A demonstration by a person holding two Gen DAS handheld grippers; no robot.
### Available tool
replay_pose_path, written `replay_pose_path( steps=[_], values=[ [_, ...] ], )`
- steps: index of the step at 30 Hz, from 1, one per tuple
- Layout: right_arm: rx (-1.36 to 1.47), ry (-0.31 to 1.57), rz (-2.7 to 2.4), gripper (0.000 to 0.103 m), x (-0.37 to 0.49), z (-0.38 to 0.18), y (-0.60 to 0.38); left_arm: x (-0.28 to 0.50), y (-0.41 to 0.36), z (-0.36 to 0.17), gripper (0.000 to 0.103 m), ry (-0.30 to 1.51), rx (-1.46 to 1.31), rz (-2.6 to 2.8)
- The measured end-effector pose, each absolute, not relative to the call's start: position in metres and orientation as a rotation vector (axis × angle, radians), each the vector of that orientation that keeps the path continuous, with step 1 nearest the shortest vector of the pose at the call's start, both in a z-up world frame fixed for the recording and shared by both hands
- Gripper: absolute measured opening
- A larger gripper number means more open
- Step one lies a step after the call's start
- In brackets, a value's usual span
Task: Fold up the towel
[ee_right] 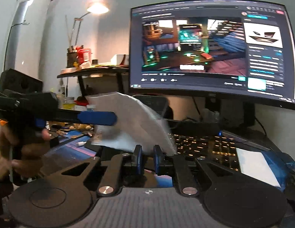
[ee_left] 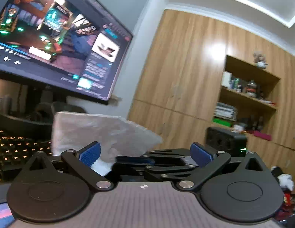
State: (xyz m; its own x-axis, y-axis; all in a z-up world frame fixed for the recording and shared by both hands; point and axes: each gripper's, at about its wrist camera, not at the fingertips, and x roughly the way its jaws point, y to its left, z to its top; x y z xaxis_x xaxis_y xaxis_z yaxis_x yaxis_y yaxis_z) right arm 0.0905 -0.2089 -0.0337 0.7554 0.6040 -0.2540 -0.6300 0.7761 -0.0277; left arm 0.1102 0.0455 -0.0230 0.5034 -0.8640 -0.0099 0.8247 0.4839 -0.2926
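A white folded towel [ee_right: 134, 121] hangs in the air above the desk, held up by its lower edge. My right gripper [ee_right: 147, 159] is shut on that edge, with its blue pads [ee_right: 139, 158] pressed close on the cloth. In the left wrist view the towel [ee_left: 101, 131] stands just beyond my left gripper [ee_left: 145, 154], which is wide open, blue fingers [ee_left: 90, 153] far apart. The right gripper [ee_left: 136, 160] shows between them, pinching the towel's corner. From the right wrist view the left gripper [ee_right: 114, 118] reaches in from the left across the towel's left edge, held by a hand [ee_right: 23, 152].
A large lit monitor [ee_right: 210, 49] stands behind a backlit keyboard [ee_right: 204, 144]. A white sheet [ee_right: 255, 165] lies right of the keyboard. A cluttered shelf and lamp [ee_right: 96, 8] are at the back left. A wooden wall with shelves [ee_left: 246, 95] and a black speaker [ee_left: 223, 138] lie to the right.
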Motion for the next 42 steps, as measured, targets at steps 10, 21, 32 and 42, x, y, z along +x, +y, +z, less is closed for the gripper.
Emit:
replay_pose_path(
  steps=[10, 21, 32, 42],
  values=[
    [-0.172, 0.245, 0.712, 0.015, 0.084, -0.03, -0.218, 0.116, 0.047, -0.025, 0.082, 0.188, -0.233, -0.944],
    [-0.126, 0.298, 0.542, 0.017, 0.114, -0.04, -0.244, 0.113, 0.031, -0.022, 0.074, 0.215, -0.113, -0.911],
    [-0.176, 0.357, 0.495, 0.016, 0.187, -0.043, -0.22, 0.118, 0.034, -0.024, 0.074, 0.181, -0.154, -0.908],
    [-0.161, 0.407, 0.481, 0.013, 0.216, -0.041, -0.226, 0.121, 0.036, -0.024, 0.074, 0.184, -0.174, -0.911]
  ],
)
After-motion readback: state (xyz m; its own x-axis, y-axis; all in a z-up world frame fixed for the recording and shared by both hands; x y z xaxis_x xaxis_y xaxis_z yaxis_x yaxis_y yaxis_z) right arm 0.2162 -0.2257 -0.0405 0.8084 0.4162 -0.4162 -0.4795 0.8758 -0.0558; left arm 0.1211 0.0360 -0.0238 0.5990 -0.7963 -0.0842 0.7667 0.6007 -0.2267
